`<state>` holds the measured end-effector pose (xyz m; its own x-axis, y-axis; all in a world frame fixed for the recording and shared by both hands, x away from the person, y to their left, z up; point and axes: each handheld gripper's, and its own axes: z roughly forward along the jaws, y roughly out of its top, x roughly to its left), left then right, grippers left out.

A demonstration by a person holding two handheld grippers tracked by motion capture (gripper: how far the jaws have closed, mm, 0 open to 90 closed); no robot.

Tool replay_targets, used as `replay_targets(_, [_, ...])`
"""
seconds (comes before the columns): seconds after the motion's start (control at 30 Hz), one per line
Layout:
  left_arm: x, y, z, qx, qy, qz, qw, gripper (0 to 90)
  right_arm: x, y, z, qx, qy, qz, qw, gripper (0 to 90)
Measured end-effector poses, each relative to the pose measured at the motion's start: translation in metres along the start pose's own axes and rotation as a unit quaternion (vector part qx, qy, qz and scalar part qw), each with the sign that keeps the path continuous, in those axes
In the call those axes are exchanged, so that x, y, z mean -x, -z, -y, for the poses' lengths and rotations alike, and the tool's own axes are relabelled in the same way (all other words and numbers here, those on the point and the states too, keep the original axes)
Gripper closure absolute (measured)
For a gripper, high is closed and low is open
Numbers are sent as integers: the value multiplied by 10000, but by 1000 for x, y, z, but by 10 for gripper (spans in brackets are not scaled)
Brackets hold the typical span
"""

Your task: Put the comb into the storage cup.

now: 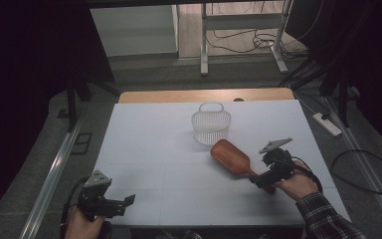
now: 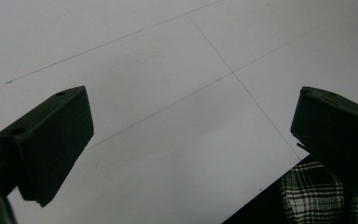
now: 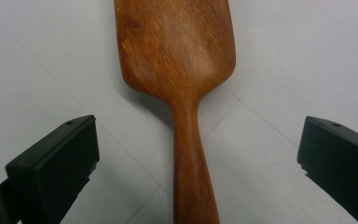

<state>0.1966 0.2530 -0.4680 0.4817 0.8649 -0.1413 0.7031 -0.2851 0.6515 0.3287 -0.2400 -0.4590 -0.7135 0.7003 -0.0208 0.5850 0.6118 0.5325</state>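
High view, left to right: left gripper over the near left corner of the table, jaws spread, nothing between them, well apart from everything else. Left gripper view: same spread jaws above bare white tabletop, a bit of plaid sleeve past the near edge.

Further right, near the middle toward the far edge: white mesh basket, upright, handle up. Just beside its near right side, the head of a wooden paddle brush, lying flat, handle running toward the near right corner. Touching the basket or only close to it: cannot tell.

Right side: right gripper down at the handle's end, held by the person's right hand. Right gripper view: jaws spread wide on either side of the handle, clear of it on both flanks, not yet pinching.

Probably solid wood: stiff, moderately light, head-heavy, with a smooth finish likely to slip under hard pads. Best taken across the narrow handle, close to the neck where it widens, so as to limit droop of the head. Not fragile; firm squeeze acceptable. Light basket likely to skid if nudged.
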Motion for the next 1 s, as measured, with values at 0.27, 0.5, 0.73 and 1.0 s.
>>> replay_targets(0.27, [0,0,0,-10,3,0,10000,1,0,-7,-7,-43,36,-30,10000,0])
replay_targets(0.5, [0,-1,0,-18,-1,-3,10000,1,0,-16,-16,-34,70,-109,9999,0])
replay_targets(0.73, [0,-1,0,-19,-4,-4,10000,1,0,-20,-22,-64,33,-123,9999,0])
replay_targets(1.0, [1,-1,0,-26,-20,-13,10000,1,2,-22,-22,-244,16,-29,9997,0])
